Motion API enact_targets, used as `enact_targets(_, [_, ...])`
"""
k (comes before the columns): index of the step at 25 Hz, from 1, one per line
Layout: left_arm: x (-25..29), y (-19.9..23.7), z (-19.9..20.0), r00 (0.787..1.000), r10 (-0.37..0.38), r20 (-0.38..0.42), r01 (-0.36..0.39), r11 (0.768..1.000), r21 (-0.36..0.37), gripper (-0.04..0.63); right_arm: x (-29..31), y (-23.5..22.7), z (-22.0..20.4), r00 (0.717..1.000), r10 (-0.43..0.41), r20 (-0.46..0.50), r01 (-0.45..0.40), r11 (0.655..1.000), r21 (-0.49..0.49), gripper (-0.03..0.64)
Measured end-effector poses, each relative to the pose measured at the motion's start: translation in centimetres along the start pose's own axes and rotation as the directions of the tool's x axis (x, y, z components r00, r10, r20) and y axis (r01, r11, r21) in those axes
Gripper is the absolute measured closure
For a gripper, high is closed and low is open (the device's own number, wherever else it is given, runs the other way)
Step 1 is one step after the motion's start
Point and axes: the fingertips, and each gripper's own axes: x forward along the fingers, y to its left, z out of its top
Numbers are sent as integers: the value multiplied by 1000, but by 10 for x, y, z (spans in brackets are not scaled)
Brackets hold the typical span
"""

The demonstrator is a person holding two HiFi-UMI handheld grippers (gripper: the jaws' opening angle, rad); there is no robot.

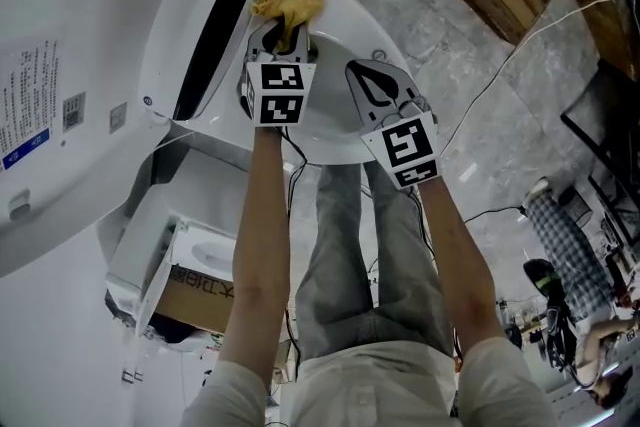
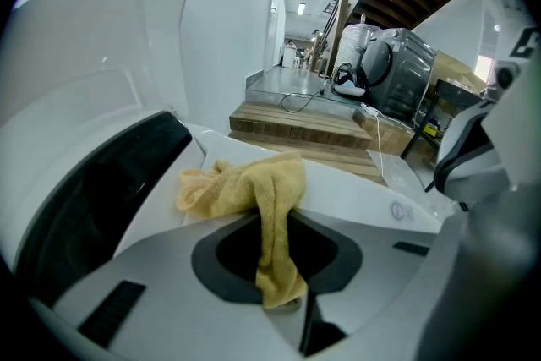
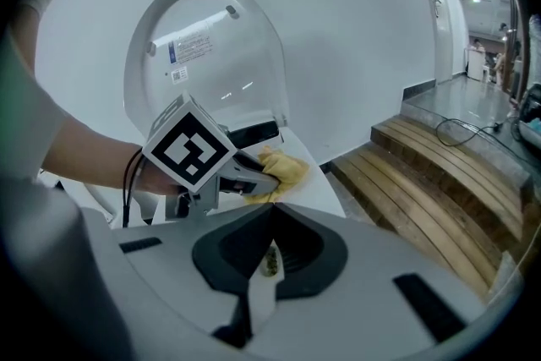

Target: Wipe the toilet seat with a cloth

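Cloth (image 2: 254,190) in left gripper (image 2: 284,302) rests at seat (image 2: 359,192) edge.

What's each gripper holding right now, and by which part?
Left gripper pinches the yellow cloth by one trailing end between its fingers; the rest lies bunched on the toilet seat. Right gripper is shut on nothing.

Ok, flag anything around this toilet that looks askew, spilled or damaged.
Nothing stands out. The yellow cloth is bunched on the toilet seat, with one end pinched in the jaws of the left gripper, as wiping would need. The right gripper is beside it, jaws together on nothing. No spill or crack shows on the white surfaces.
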Motion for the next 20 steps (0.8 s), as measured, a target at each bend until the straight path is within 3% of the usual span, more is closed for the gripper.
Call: enact_targets(20, [-33, 27, -40, 996, 77, -39, -78, 996, -34, 514, 9, 36, -1, 997, 79, -5, -79, 996, -50, 609])
